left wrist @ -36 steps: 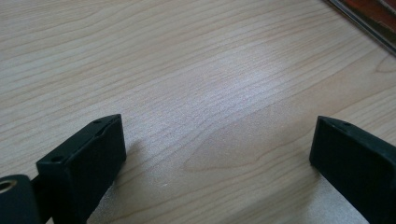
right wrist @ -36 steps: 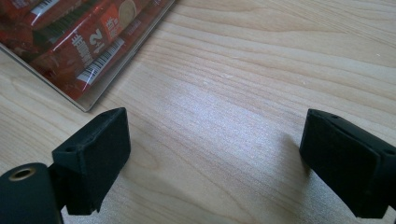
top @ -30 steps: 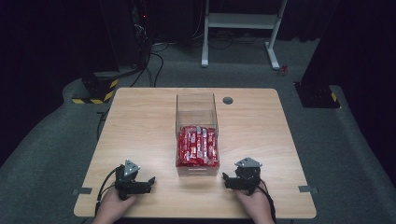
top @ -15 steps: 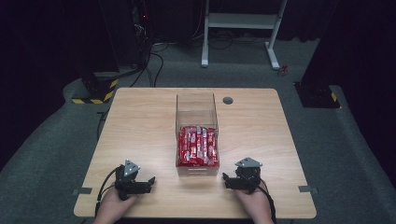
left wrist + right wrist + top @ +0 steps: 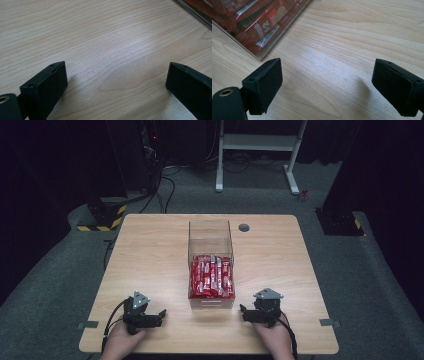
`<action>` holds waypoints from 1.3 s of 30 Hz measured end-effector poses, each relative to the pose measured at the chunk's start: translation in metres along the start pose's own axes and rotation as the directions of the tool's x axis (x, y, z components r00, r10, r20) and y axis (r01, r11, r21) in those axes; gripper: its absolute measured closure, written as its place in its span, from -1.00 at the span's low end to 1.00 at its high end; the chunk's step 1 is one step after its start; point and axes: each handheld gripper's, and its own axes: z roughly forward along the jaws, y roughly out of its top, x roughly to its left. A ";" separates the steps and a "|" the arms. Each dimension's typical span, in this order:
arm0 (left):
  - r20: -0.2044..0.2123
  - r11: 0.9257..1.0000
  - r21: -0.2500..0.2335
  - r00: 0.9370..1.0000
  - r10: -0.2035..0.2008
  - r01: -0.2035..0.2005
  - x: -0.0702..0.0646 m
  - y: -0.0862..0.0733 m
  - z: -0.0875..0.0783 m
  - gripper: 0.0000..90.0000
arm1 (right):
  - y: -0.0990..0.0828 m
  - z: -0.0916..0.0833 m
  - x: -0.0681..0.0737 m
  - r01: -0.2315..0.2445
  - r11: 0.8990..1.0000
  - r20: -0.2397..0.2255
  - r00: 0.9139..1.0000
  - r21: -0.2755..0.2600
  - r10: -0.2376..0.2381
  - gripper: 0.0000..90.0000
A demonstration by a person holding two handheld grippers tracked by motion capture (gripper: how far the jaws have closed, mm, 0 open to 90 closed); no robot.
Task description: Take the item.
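A clear plastic box (image 5: 210,236) stands in the middle of the wooden table (image 5: 150,250). Its near half is packed with red snack packets (image 5: 211,276). My left gripper (image 5: 161,315) rests low on the table near the front edge, left of the box, open with bare wood between its jaws (image 5: 115,75). My right gripper (image 5: 243,314) rests at the front right of the box, also open and empty. In the right gripper view the box corner with red packets (image 5: 259,22) lies at the upper left, beyond the left jaw.
A small round grommet hole (image 5: 244,227) sits near the table's far edge. Black cables (image 5: 112,320) trail from the left gripper. Behind the table are a white desk frame (image 5: 260,150) and a yellow-and-black striped base (image 5: 100,215) on the grey floor.
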 end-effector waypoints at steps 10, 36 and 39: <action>0.000 1.000 0.000 1.000 0.000 0.000 0.000 0.000 0.000 -0.91 | 0.001 -0.006 -0.006 -0.005 0.999 -0.004 1.000 -0.049 0.005 -0.78; 0.000 1.000 0.000 1.000 0.000 0.000 0.000 0.000 0.000 -0.91 | 0.004 -0.014 -0.002 0.005 0.993 -0.030 1.000 -0.117 -0.009 -0.78; 0.000 1.000 0.000 1.000 0.000 0.000 0.000 0.000 0.000 -0.91 | 0.005 -0.017 -0.001 0.011 0.990 -0.029 0.999 -0.137 -0.015 -0.78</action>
